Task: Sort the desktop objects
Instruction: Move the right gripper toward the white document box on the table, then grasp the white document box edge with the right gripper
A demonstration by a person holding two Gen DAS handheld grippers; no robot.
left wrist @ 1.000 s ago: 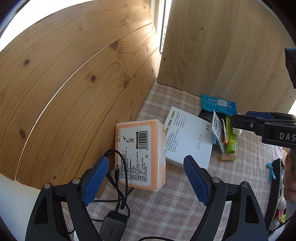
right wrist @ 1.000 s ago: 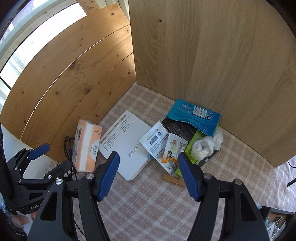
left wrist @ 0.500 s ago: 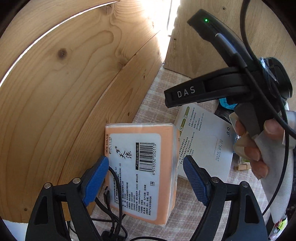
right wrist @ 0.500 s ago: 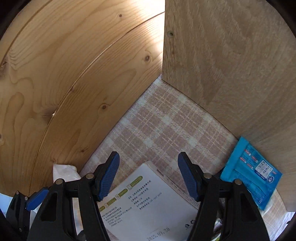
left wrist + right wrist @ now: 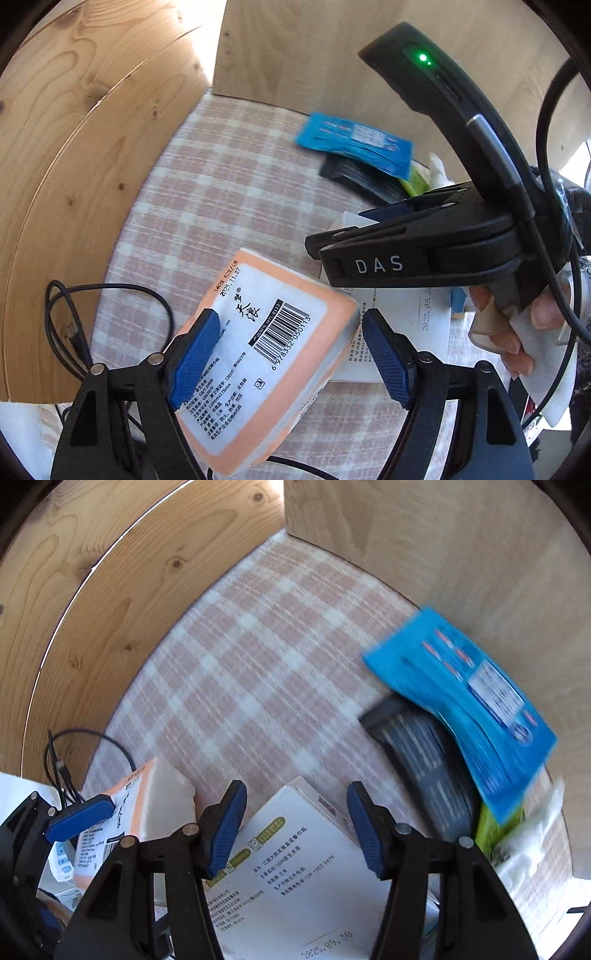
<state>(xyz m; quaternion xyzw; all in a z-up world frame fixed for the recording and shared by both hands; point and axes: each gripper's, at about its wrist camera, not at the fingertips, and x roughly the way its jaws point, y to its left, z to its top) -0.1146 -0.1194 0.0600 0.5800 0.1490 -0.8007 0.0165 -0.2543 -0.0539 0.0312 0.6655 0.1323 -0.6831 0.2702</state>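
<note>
Grasp step: tissue pack (image 5: 273,354) lies near the desk's (image 5: 207,206) left edge, bracketed by the wide-open left gripper (image 5: 288,358); closure needed next. Right gripper (image 5: 295,830), also wide, hovers over the white box (image 5: 295,878).

left wrist: low, close, facing corner | right wrist: same; both share tissue pack (image 5: 266,354)

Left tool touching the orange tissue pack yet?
Cannot tell. Left wrist view: the orange tissue pack sits between the left tool's open fingers; one pad overlaps its edge, the other is close beside it.
</note>
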